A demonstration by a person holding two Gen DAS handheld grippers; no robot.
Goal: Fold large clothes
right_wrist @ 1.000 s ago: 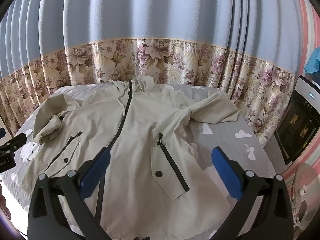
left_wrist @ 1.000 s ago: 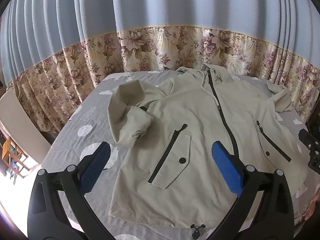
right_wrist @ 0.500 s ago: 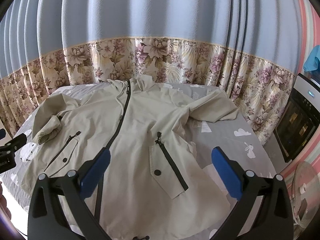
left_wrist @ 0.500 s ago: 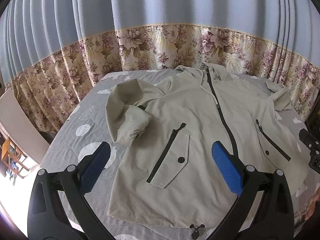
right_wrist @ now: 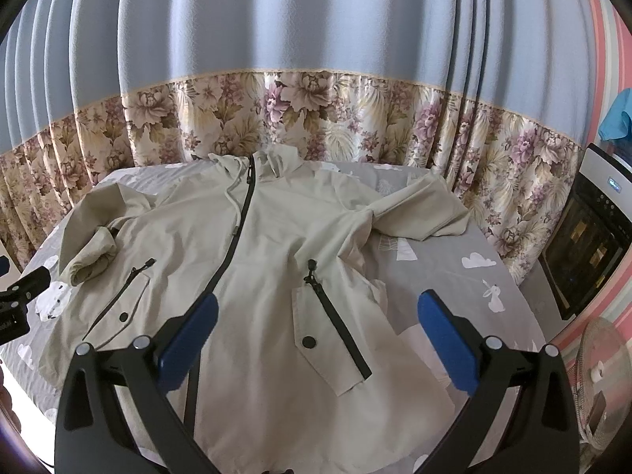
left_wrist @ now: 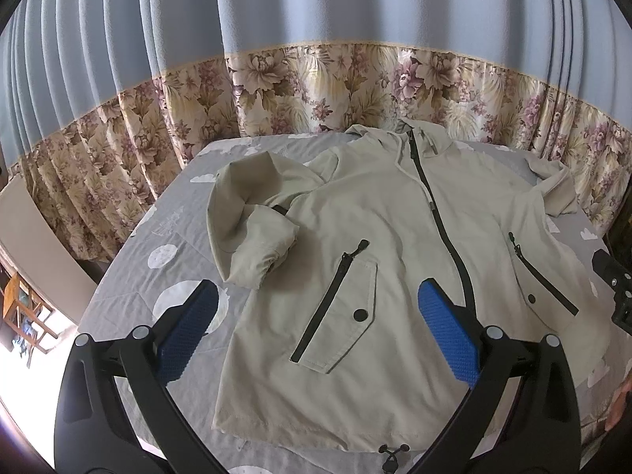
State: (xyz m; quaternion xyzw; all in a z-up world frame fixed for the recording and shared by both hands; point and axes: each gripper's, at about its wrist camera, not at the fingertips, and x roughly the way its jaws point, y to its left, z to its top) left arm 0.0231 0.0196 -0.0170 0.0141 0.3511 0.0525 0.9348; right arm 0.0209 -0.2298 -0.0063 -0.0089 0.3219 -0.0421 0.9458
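A large beige hooded jacket (left_wrist: 375,237) with a black front zip lies face up, spread on the bed (left_wrist: 130,276); it also shows in the right wrist view (right_wrist: 268,260). Its left sleeve (left_wrist: 252,233) is bunched and folded over near the body. Its right sleeve (right_wrist: 426,213) stretches out to the right. My left gripper (left_wrist: 318,330) is open and empty, held above the jacket's lower left front. My right gripper (right_wrist: 318,330) is open and empty, above the lower right pocket (right_wrist: 331,335).
The bed has a grey sheet with white cloud prints (right_wrist: 478,260). Blue and floral curtains (left_wrist: 316,87) hang behind it. A dark appliance (right_wrist: 584,252) and a fan (right_wrist: 600,363) stand at the right. A wooden chair (left_wrist: 23,308) is at the far left.
Both grippers have drawn back and risen slightly, so the jacket sits a little lower and farther in both views. Both stay open.
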